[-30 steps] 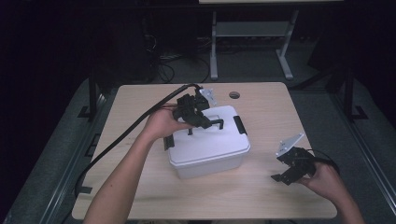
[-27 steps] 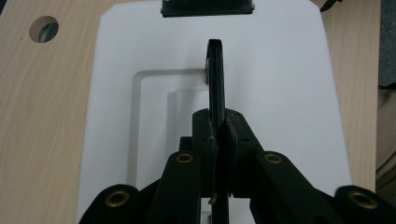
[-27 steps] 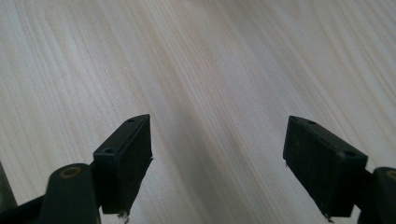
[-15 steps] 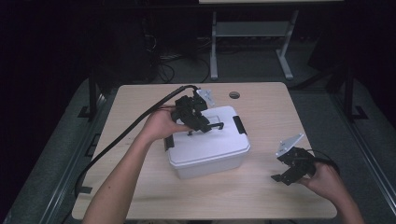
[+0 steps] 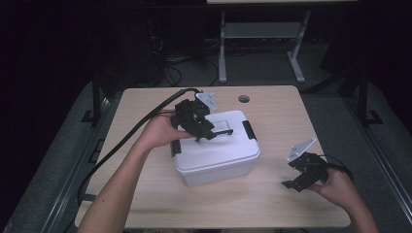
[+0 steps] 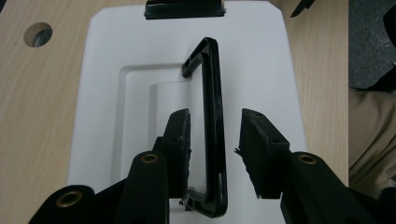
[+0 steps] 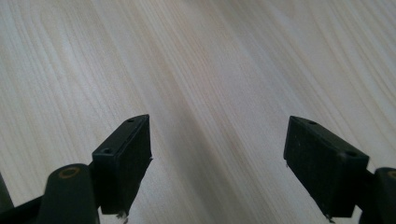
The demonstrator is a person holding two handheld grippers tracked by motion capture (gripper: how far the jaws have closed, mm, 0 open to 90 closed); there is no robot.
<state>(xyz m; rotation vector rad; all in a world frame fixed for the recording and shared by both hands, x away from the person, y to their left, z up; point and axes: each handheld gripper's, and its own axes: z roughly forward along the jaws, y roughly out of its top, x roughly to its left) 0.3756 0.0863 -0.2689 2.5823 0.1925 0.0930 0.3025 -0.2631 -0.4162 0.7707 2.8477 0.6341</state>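
High view shows my left tool [image 5: 206,130] over the white lidded box [image 5: 214,155] at the middle of the surface [image 5: 272,102], much where it hung a second ago, only settled a touch lower onto the black handle [image 5: 219,132]; I judge the grip is about to be taken, not yet made. Left gripper view has the handle [image 6: 212,126] raised on edge between my spread jaws, the left pad close against it, the right one apart, so the tool is released around it. My right tool [image 5: 303,178] rests near the right front corner, unmoved, jaws wide over bare pale wood grain [image 7: 210,70]. The lid is smooth matt plastic with a stepped rectangular recess and a black latch [image 6: 184,9] at its far end; the handle is a thin glossy loop
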